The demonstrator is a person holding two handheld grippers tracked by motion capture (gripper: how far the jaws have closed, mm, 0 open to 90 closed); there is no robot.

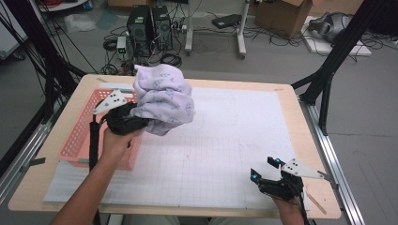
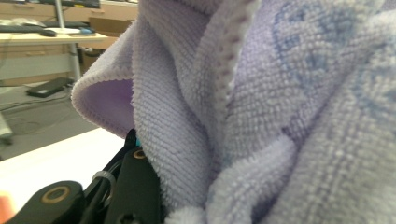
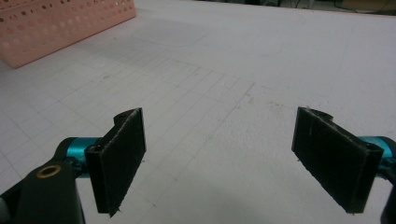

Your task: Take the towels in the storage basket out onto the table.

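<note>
Even, soft indoor light falls from above; my tabletop (image 1: 225, 140) looks bright and pale, without glare. Shadows are faint, a soft one under the towel (image 1: 164, 98) I hold up. The high view is slightly soft and grainy. In my left gripper view the towel is close, its far folds blurred. My right hand-held gripper (image 3: 219, 158) shows sharp pads.

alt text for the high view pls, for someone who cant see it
The left tool holds a bunched lilac towel up beside a pink basket on a white gridded mat. The right tool rests open near the mat's front right corner.
</note>
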